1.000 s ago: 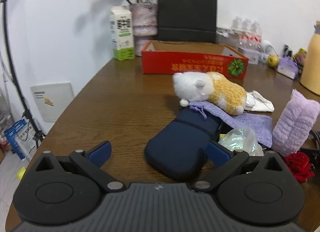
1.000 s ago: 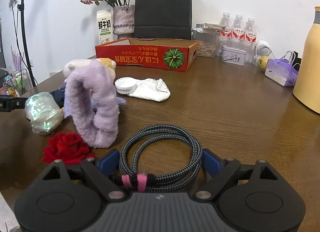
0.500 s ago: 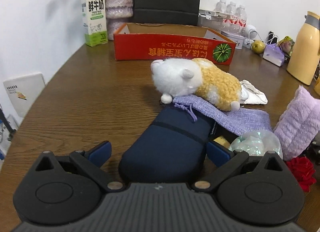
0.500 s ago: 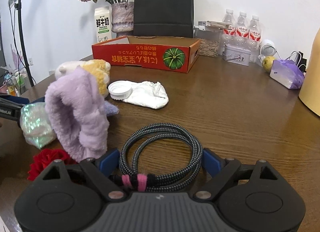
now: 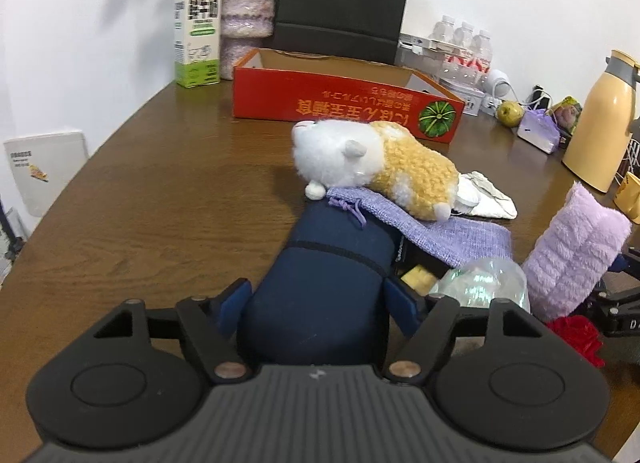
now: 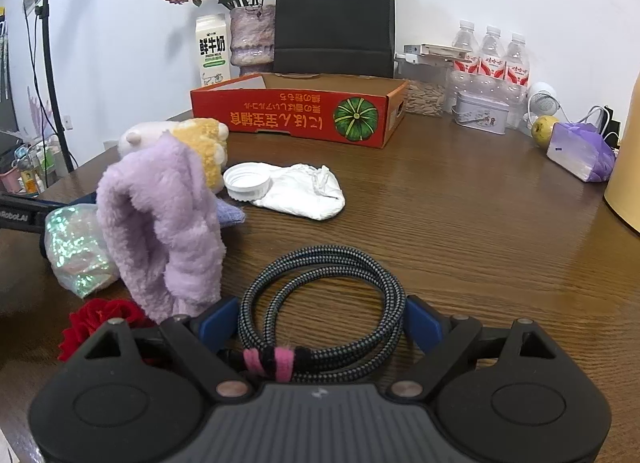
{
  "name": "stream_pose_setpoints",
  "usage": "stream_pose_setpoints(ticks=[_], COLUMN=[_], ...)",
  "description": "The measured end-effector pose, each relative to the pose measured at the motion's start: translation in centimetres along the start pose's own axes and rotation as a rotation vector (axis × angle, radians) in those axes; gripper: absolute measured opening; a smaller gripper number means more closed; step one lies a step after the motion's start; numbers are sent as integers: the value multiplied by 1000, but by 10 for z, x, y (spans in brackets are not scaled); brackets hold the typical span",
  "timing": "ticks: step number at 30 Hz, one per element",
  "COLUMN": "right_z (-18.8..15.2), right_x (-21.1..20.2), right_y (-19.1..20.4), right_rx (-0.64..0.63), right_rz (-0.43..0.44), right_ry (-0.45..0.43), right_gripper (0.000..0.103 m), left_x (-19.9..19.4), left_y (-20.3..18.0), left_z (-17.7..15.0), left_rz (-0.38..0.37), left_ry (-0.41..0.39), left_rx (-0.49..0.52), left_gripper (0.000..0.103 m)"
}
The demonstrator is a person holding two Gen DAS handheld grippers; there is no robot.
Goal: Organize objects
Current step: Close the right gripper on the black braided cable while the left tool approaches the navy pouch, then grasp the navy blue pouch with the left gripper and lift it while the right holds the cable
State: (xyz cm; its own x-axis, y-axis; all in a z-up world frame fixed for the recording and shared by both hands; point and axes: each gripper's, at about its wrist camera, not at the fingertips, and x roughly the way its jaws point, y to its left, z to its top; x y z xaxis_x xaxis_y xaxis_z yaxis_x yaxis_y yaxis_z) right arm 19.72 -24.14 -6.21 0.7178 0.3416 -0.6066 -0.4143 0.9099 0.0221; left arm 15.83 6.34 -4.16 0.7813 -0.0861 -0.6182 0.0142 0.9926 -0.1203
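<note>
The left gripper (image 5: 318, 305), jaws just closing, pinches the padded navy fabric case (image 5: 326, 283); lift slowly. The right gripper (image 6: 320, 319) brackets the coiled braided grey cable (image 6: 320, 303); contact unclear.

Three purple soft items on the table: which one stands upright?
The fuzzy lilac plush sleeve beside the coiled cable stands on end. The knitted purple pouch lies flat under the plush hamster, and the purple bag slumps near the pear.

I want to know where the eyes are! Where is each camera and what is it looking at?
Left wrist: rides on the left tongs, facing along the table; their blue fingers have just been closing on the dark blue fabric case.
Right wrist: rides on the right tongs, around the coiled braided cable.
Both show the red cardboard box.
</note>
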Motion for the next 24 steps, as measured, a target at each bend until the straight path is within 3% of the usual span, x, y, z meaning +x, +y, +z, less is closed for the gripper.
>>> stream_pose_setpoints(ticks=[13,16,19,24], right_z=[0,0,0,0], right_x=[1,0,0,0], right_y=[2,2,2,2], right_rx=[-4,-5,-5,-5], right_rz=[3,2,2,3], right_ry=[-1,-1,-1,-1], right_gripper=[89,89,89,89], left_x=[-45,-47,-47,-34], left_y=[8,4,-1,-1], left_z=[-30,-29,-27,-22], left_rz=[137,151,162,156], left_ry=[-9,-15,-37,-13], left_rx=[-95,-79,-50,-39], left_gripper=[74,80,98,102])
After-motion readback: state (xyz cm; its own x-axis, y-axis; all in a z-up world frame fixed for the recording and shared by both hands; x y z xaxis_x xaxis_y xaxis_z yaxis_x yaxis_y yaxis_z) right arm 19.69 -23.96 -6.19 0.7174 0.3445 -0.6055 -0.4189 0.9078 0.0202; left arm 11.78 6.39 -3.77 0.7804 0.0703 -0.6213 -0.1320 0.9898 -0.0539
